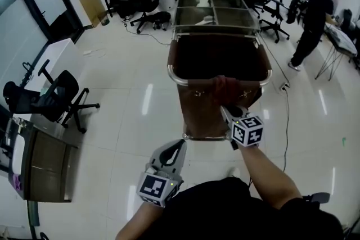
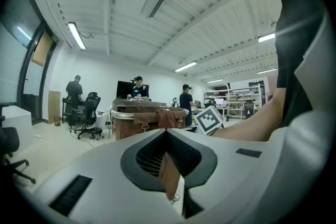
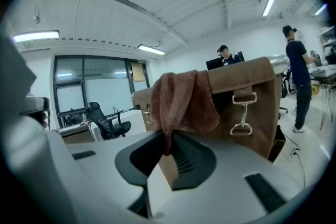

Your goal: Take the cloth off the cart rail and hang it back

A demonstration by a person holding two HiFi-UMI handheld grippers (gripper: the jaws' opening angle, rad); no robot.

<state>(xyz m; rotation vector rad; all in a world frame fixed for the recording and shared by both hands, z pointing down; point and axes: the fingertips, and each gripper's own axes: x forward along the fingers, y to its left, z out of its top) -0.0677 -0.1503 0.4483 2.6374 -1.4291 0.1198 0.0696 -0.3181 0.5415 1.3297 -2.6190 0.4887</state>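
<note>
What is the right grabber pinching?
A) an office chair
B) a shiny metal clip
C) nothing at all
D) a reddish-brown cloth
D: in the right gripper view, the right gripper has its jaws closed on the bottom of the reddish-brown cloth.

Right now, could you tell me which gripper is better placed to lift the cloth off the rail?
Right. The right gripper is at the rail, its jaws pinching the cloth; the left gripper hangs back, shut and empty.
</note>
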